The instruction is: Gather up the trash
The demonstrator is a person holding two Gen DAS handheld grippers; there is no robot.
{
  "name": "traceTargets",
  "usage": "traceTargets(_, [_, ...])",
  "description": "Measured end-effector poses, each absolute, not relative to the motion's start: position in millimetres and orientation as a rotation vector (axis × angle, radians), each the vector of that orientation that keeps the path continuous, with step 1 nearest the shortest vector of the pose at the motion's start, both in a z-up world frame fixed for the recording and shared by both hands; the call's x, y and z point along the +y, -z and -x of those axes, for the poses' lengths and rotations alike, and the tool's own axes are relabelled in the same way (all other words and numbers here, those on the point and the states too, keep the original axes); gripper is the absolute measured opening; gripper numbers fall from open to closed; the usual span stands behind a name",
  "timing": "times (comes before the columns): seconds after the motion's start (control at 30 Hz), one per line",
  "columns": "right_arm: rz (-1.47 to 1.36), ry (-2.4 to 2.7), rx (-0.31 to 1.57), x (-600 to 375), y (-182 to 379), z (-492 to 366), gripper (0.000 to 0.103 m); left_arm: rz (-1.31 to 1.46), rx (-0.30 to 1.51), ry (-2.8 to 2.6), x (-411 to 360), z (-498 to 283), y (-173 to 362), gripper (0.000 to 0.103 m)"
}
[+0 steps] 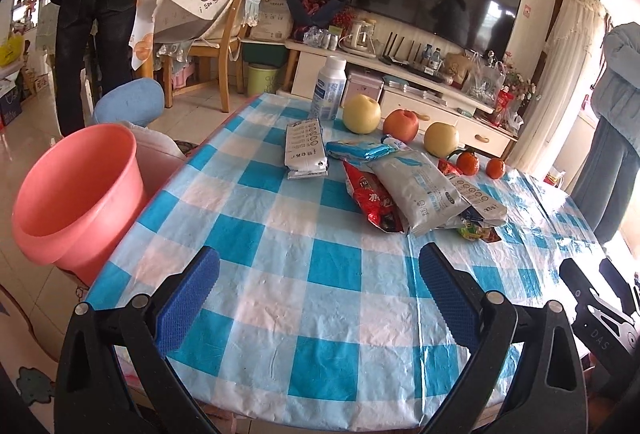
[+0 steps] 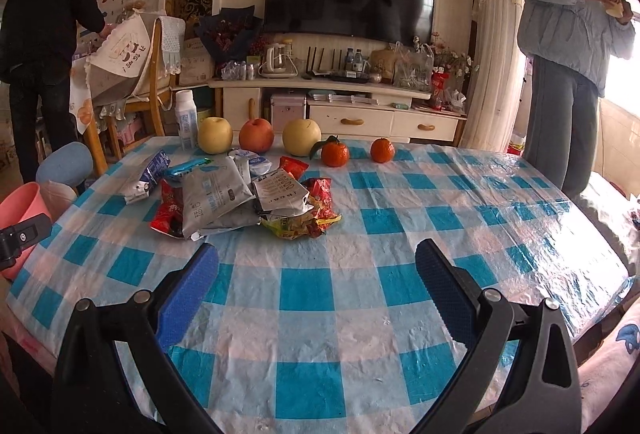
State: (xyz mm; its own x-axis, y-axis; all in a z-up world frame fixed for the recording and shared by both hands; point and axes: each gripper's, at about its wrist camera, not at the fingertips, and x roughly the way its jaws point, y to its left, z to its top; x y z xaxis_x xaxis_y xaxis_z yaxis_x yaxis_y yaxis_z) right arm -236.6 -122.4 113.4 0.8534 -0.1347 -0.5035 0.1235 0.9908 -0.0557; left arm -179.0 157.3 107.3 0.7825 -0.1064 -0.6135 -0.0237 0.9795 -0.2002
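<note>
Gaping wide and empty, both grippers' jaws above the tablecloth (image 1: 320, 298).

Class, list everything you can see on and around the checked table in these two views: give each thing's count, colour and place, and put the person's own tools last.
table: one, blue and white checked cloth, fills the foreground
wrappers: a heap, grey-white, red and yellow, left of the table's middle
flat pack: one, white and blue, apart from the heap, nearer the bucket side
bottle: one, white, far left edge
pale fruits: two, yellow, far row
apple: one, red, between them
oranges: two, right end of the row
bucket: one, pink, beside the table's left edge, nothing seen inside
left gripper: fingers blue, open, over bare cloth
right gripper: fingers blue, open, over bare cloth
</note>
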Motion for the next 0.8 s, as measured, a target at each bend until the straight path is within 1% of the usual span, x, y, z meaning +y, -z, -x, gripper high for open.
traceTargets(0.8, [0.003,0.126,0.527,-133.4,-110.1,240.8,0.099,0.198,0.634,0.047,148.4,181.3,-99.6,0.098])
